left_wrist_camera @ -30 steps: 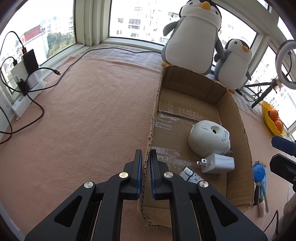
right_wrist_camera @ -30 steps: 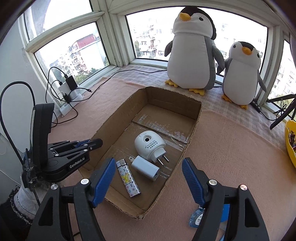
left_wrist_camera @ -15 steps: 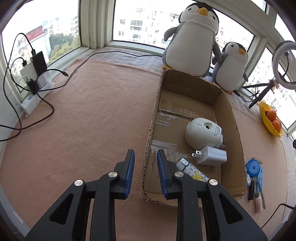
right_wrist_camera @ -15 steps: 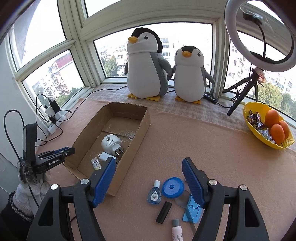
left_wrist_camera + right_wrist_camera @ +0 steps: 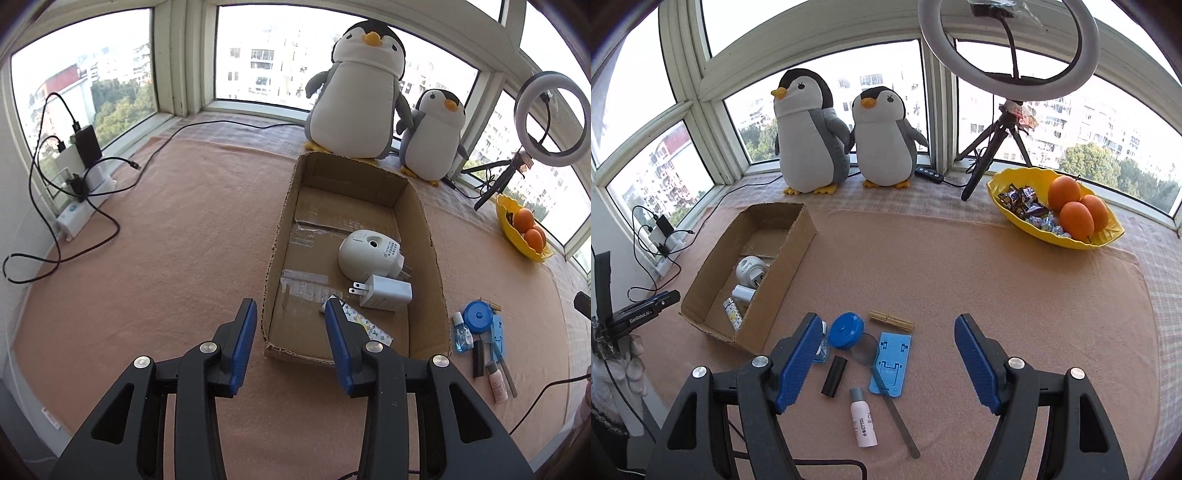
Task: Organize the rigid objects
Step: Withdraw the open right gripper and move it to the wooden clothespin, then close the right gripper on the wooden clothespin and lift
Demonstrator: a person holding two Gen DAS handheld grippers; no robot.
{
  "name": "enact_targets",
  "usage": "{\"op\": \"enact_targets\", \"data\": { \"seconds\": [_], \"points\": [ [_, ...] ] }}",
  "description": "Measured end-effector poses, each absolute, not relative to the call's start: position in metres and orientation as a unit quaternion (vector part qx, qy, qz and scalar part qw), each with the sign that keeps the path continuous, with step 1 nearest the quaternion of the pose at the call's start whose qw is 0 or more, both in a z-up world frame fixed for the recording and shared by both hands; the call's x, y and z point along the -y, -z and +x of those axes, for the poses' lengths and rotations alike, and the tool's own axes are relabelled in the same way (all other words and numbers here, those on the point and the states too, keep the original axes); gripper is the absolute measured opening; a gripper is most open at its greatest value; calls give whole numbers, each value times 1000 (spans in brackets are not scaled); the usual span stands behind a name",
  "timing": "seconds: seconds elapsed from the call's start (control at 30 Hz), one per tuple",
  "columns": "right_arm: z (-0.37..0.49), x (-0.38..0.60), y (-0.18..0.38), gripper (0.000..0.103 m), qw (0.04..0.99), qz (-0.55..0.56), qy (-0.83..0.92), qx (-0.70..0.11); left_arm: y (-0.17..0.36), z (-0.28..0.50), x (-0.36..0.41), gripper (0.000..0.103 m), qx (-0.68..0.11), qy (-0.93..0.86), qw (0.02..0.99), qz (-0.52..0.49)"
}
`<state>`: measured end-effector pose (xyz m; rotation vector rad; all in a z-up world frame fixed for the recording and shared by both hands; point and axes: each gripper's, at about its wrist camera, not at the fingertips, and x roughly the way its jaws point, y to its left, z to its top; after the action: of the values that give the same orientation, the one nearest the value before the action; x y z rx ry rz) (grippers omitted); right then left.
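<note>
Your left gripper (image 5: 288, 314) is opening, empty, over the brown cardboard box's (image 5: 271, 258) near wall. Your right gripper (image 5: 886, 332) gapes wide, empty, above the blue plastic phone stand (image 5: 891, 363). Beyond, the patterned lighter (image 5: 733, 314) lies boxed.

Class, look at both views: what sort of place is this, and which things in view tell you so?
Probably a high-rise flat's bay-window ledge, used for filming: two plush penguins by the glass, a ring light on a tripod, and a yellow fruit bowl.
</note>
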<state>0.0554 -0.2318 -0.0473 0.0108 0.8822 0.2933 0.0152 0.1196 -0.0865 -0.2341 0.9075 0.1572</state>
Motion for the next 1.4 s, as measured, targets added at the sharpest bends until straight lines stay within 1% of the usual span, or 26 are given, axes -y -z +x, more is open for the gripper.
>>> {"op": "enact_targets", "data": {
  "seconds": [0.17,0.3,0.4,0.5,0.63,0.87,1.0,1.17,1.27,1.37,1.4],
  "points": [
    [59,240,73,70,880,9,-150,-451,74,5,-116,37,-429,-77,893,-109],
    [63,224,90,70,870,-11,-170,-463,68,-2,-117,37,-428,-85,893,-107],
    [68,206,104,65,863,-40,-173,-473,64,-9,-121,37,-429,-88,893,-106],
    [79,201,116,64,860,-47,-163,-482,59,-14,-126,37,-429,-87,893,-101],
    [99,202,126,57,856,-56,-141,-494,55,-15,-138,37,-425,-89,895,-100],
    [130,188,147,55,832,-128,-150,-519,52,-13,-155,37,-416,-90,899,-106],
    [143,176,163,44,807,-172,-167,-540,58,-11,-158,37,-424,-86,894,-115],
    [154,162,171,43,792,-203,-187,-544,71,-7,-156,37,-439,-85,886,-125],
    [162,159,177,36,782,-201,-196,-556,76,-4,-155,37,-445,-87,882,-130],
    [168,162,176,33,780,-185,-204,-561,78,-2,-155,37,-447,-89,880,-132],
    [170,164,176,28,779,-176,-207,-565,79,0,-155,37,-448,-89,880,-132]
  ]
}}
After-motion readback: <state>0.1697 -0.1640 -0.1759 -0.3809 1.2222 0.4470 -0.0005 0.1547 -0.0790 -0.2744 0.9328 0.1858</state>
